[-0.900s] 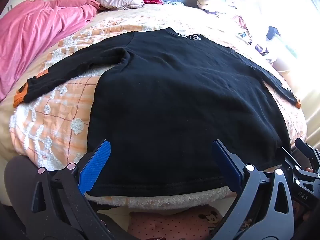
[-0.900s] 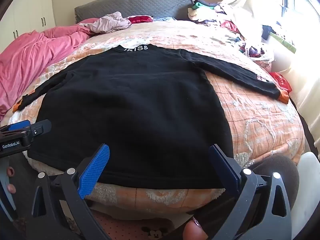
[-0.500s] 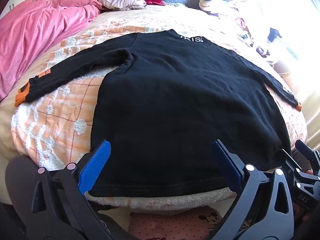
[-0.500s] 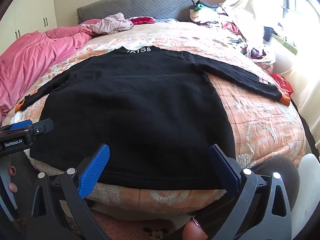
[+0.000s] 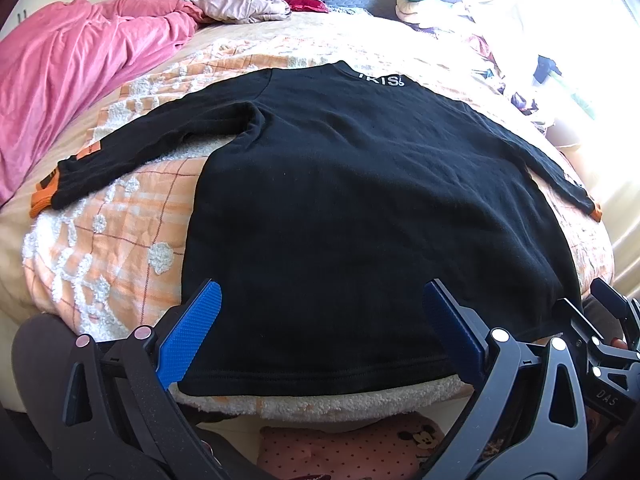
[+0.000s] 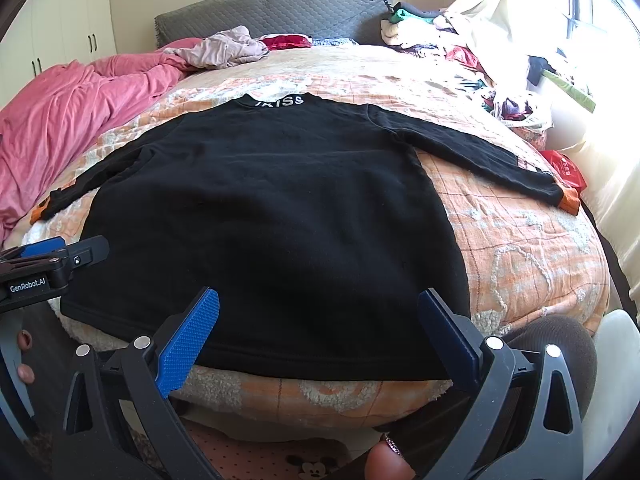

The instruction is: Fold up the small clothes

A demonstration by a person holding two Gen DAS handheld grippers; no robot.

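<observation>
Left wrist view: the bed (image 5: 120, 240) carries the black sweater (image 5: 360, 208) spread flat, sleeves out, unfolded. Left gripper (image 5: 320, 332) and right gripper (image 6: 318, 334) hover agape, empty, near its hem. Next, probably, pinching a sleeve inward.

"IKISS" on sweater collar (image 6: 279, 101); "GenRobot.AI" on left gripper (image 6: 28, 287)
</observation>
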